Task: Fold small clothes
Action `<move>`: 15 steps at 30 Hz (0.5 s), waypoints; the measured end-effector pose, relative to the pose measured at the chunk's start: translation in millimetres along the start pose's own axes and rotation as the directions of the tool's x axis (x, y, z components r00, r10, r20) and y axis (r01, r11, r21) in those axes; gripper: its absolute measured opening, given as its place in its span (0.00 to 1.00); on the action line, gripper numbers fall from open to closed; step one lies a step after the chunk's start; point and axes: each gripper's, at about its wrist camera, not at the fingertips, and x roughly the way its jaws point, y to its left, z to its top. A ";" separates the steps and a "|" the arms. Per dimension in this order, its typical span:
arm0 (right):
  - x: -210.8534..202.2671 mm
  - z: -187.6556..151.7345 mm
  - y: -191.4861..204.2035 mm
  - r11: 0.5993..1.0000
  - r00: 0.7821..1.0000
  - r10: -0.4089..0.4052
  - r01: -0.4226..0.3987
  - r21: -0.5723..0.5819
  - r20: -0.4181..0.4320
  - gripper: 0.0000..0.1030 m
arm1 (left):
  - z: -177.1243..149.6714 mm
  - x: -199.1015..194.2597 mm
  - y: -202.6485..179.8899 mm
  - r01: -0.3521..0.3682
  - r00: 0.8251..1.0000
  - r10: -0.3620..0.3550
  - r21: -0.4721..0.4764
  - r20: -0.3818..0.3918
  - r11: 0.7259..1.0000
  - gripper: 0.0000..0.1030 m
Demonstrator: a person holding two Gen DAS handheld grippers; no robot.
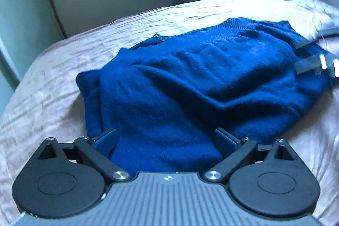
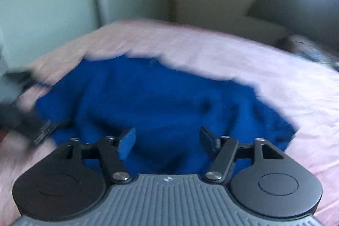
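Jaws on both our grippers, left [image 1: 165, 139] and right [image 2: 167, 141], stand apart, gripping nothing. Ahead of and under them the blue sweater [image 1: 201, 77] lies on the bed [image 1: 53, 88], released, we judge, so the fold can settle.

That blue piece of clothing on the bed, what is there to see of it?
The blue sweater looks like soft, fuzzy knit with a ribbed band along its far edge. It lies rumpled and partly folded over on the pale pink bedsheet, creases running across it. The left gripper and the right gripper each stand open at its near edge, cloth between their fingers but not pinched.
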 end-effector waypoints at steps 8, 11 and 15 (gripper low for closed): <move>-58.2 -29.6 -13.6 0.978 0.991 -0.101 0.084 0.191 0.084 0.73 | 4.2 -5.3 -4.8 -0.031 0.999 0.031 0.013 -0.014 0.999 0.95; -60.9 -34.6 -11.7 0.980 0.996 -0.036 0.019 0.197 0.080 0.81 | 9.3 -8.5 -9.1 -0.031 0.999 0.032 0.015 -0.010 0.999 0.96; -44.1 -49.2 -4.7 0.992 0.996 -0.045 0.054 0.117 -0.076 0.80 | 15.7 -11.5 -16.3 -0.028 1.000 0.028 0.028 -0.005 0.999 0.96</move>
